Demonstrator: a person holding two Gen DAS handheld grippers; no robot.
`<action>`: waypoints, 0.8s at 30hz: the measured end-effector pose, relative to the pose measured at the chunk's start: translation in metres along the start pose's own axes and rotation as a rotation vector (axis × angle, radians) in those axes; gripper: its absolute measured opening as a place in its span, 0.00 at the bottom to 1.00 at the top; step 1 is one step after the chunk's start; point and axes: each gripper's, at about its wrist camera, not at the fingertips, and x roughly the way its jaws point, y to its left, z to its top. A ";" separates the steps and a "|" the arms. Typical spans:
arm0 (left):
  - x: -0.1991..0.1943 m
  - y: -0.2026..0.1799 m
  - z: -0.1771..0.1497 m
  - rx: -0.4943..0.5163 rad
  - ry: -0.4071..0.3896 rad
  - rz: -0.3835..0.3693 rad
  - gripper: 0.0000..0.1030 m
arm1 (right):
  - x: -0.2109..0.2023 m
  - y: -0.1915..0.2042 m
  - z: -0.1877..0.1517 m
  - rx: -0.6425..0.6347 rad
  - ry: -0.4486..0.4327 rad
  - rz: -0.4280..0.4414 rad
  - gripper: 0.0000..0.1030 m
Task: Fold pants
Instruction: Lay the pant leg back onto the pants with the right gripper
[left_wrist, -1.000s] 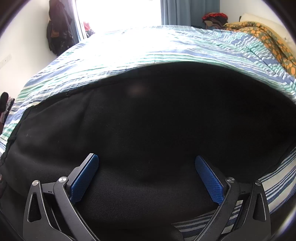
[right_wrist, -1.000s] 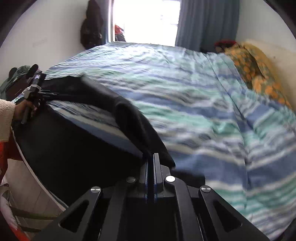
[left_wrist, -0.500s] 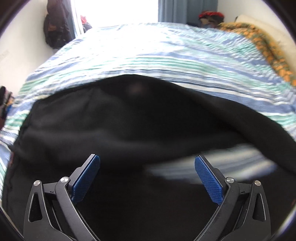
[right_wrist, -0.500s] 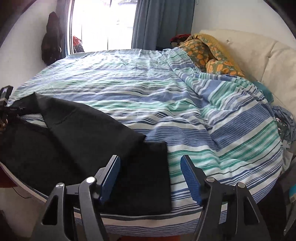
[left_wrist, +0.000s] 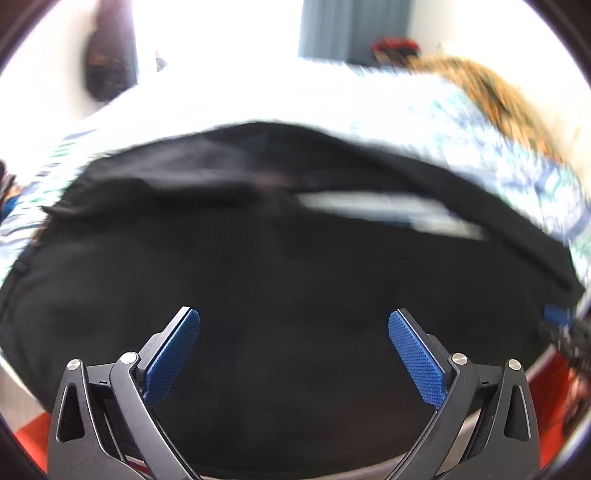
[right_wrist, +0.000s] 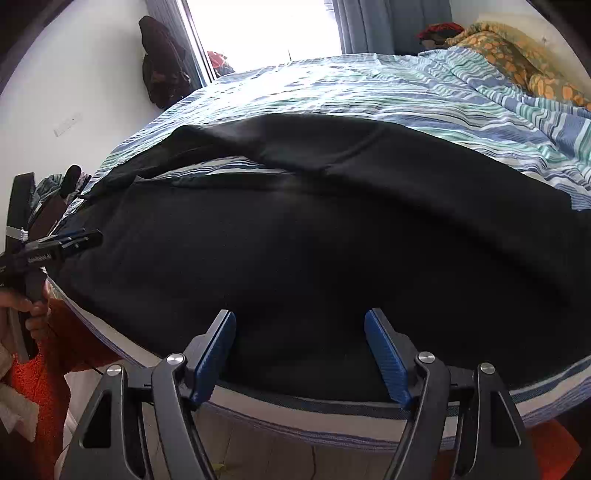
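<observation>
A: Pants (left_wrist: 295, 280) are filling most of the left wrist view, black and lying spread across the striped bedspread (left_wrist: 461, 122). The left hand-held gripper (left_wrist: 294, 347) is hanging over them with its blue pads (left_wrist: 171, 354) standing wide apart, released, nothing pinched between them.

B: Is the picture blurring there?

A: Yes, the whole far half is smearing. A pale strip of bedspread is showing through between two dark layers of cloth near the middle, and an orange patterned blanket (left_wrist: 491, 92) is lying at the far right of the bed. At the right edge a dark tool with a blue tip is poking in; I cannot tell more of it.

B: And the right wrist view?

A: Sharper. The pants (right_wrist: 332, 240) are lying along the near edge of the bed (right_wrist: 332, 424), one leg folded over and running toward the far left, with a wedge of striped bedspread (right_wrist: 369, 85) showing between the layers. The right hand-held gripper (right_wrist: 300, 354) is hovering above the near hem; its jaws are opening, and the pads are gripping nothing, only dark cloth lying below them.

B: Anything else?

A: At the left edge a hand (right_wrist: 31, 314) is holding the left hand-held gripper (right_wrist: 74, 240) beside the end of the pants. A dark garment (right_wrist: 162, 74) is hanging on the wall by the bright window
</observation>
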 end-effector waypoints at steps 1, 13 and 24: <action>0.000 0.006 0.005 -0.032 -0.006 0.006 0.99 | -0.002 -0.003 0.000 0.027 -0.008 0.002 0.70; 0.035 0.033 -0.024 -0.050 0.116 0.172 0.99 | 0.002 -0.020 -0.004 0.099 -0.038 0.004 0.70; 0.040 0.032 -0.024 -0.036 0.102 0.164 0.99 | 0.005 -0.015 -0.007 0.054 -0.039 -0.015 0.82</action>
